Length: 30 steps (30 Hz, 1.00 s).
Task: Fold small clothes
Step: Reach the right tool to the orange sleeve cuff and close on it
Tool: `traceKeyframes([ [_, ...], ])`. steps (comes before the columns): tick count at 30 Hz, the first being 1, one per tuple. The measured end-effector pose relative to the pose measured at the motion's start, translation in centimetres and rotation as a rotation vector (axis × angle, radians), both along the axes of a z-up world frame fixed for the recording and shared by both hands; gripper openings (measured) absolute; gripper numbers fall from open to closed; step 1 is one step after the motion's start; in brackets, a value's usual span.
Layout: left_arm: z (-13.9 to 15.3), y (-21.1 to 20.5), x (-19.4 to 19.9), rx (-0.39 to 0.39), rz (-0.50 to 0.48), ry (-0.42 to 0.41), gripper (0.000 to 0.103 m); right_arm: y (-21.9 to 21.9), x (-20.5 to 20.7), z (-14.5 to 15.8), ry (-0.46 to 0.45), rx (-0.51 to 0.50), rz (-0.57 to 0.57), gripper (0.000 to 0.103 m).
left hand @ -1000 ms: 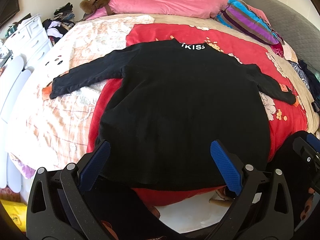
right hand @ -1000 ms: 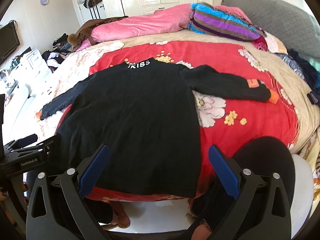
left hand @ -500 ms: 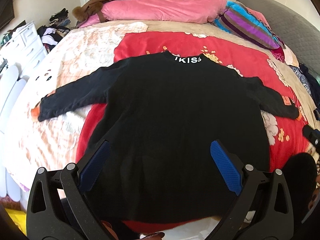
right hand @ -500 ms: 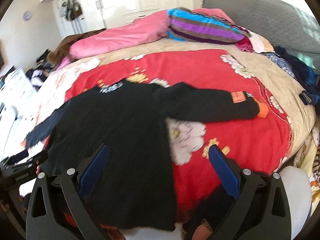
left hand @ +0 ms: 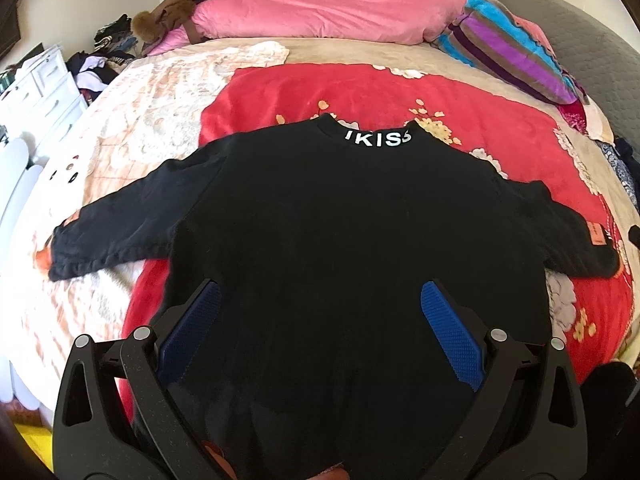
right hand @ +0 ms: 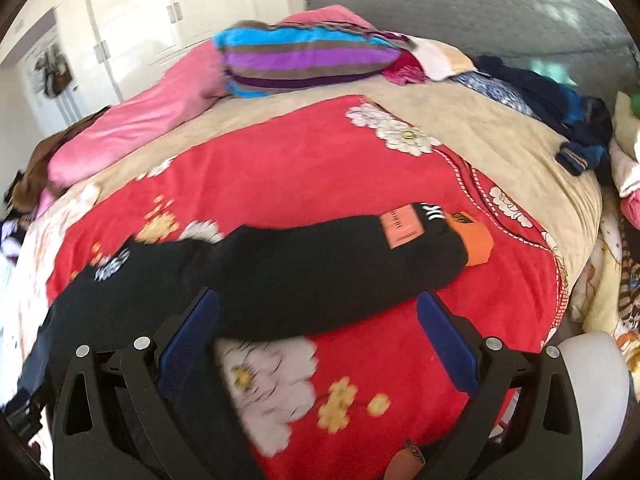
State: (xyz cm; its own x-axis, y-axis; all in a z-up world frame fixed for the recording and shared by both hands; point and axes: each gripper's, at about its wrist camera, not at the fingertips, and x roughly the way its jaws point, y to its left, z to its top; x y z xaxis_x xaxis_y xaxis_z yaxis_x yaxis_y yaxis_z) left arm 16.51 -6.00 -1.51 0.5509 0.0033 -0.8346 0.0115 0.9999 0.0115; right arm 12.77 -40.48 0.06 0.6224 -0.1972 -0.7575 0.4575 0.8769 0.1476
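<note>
Sweater: black sweater (left hand: 340, 232) lies flat on the bed (left hand: 152, 128), over a red blanket (left hand: 360, 92), collar away from both tools, both sleeves spread out to the sides; laid open like this so it can be folded.
Left hand-held gripper (left hand: 320, 320): fingers spread wide, holding nothing, hanging over the sweater's lower body, with the hem close beneath it.
Right hand-held gripper (right hand: 318, 324): also spread and empty, pointed at the right sleeve (right hand: 340, 256), which stretches ahead of it and ends in an orange cuff (right hand: 474, 242) off toward its right finger.
Step, as I judge it: nothing folded yet; the right one looks set to take that sleeve and bring it across the body.
Risk: the view is blurred, so contact with the cloth cannot be told.
</note>
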Motion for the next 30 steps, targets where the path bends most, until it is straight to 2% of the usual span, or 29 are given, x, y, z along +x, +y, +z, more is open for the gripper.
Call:
traceKeyframes([
  [7,-1.3,-1.3,3.3,0.001,-0.016,0.003,0.094,-4.8,3.1,-2.5,0.062,-0.011,-0.126,0.099],
  [12,-2.5,-2.3,5.8,0.003,-0.028,0.016,0.094,-9.1,4.4,-5.4,0.128,0.021,-0.245,0.099],
  [13,-2.8,-2.4,6.2,0.006,-0.026,0.019,0.094,-10.3,4.4,-6.1,0.133,0.058,-0.279,0.099],
  [24,-6.3,-2.1,9.4,0.017,0.013,0.050,0.094,-15.9,4.4,-9.7,0.151,0.216,-0.465,0.099],
  [30,-8.3,-1.2,10.2,0.019,0.024,0.077,0.094,-17.5,5.0,-10.1,0.100,0.261,-0.510,0.099],
])
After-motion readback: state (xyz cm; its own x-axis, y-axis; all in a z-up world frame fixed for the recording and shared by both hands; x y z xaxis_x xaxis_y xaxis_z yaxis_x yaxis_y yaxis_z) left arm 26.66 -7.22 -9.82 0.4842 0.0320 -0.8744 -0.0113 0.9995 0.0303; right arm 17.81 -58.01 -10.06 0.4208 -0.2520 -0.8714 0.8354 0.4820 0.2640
